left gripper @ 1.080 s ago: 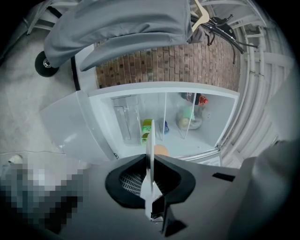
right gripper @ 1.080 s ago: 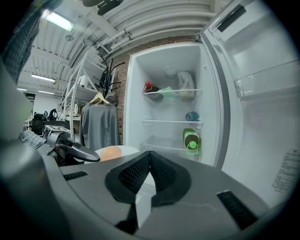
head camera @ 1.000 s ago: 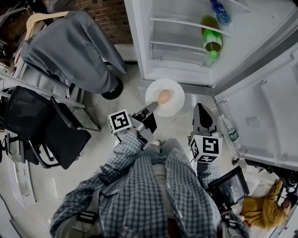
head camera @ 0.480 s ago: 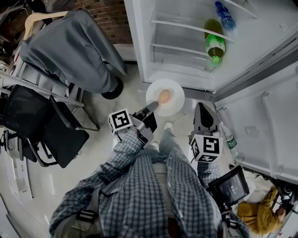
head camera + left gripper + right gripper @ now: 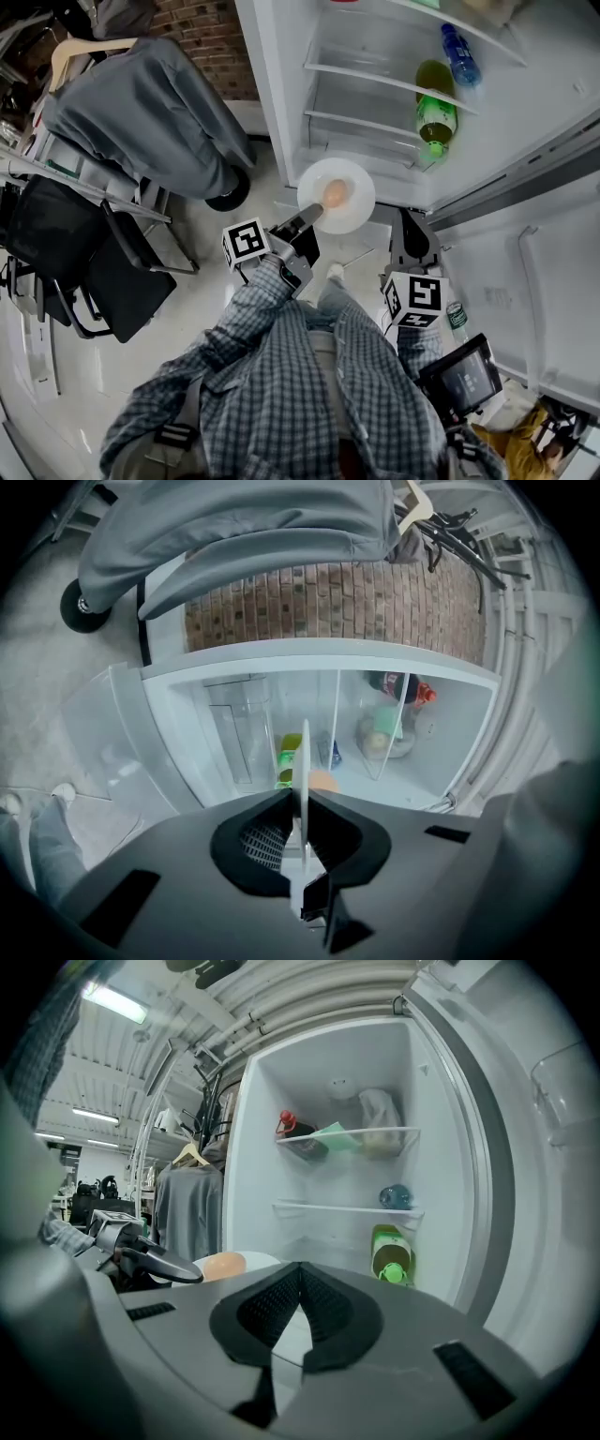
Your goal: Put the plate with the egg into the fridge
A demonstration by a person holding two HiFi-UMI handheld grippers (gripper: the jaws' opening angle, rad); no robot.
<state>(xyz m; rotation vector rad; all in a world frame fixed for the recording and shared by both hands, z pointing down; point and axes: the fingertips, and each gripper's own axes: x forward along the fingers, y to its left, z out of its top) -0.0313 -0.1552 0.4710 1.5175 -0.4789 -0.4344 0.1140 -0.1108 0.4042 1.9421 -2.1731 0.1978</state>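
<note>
A white plate (image 5: 349, 213) with a brown egg (image 5: 334, 194) on it hangs in the air just in front of the open fridge (image 5: 375, 84). My left gripper (image 5: 314, 216) is shut on the plate's near-left rim. In the left gripper view the plate (image 5: 305, 761) shows edge-on between the jaws, with the egg (image 5: 323, 781) beside it. My right gripper (image 5: 410, 230) is shut and empty, to the right of the plate. In the right gripper view the egg (image 5: 220, 1265) and the plate (image 5: 258, 1262) lie at the left, before the fridge shelves (image 5: 342, 1210).
A green bottle (image 5: 434, 114) and a blue bottle (image 5: 459, 52) lie on the fridge shelves. The fridge door (image 5: 534, 281) stands open at the right. A grey jacket on a chair (image 5: 150, 103) and black chairs (image 5: 84, 262) are at the left. A tablet (image 5: 464, 375) lies low right.
Both grippers and the plate with the egg have come closer to the open fridge, whose shelves now fill more of the head view. The grip on the plate is unchanged.
</note>
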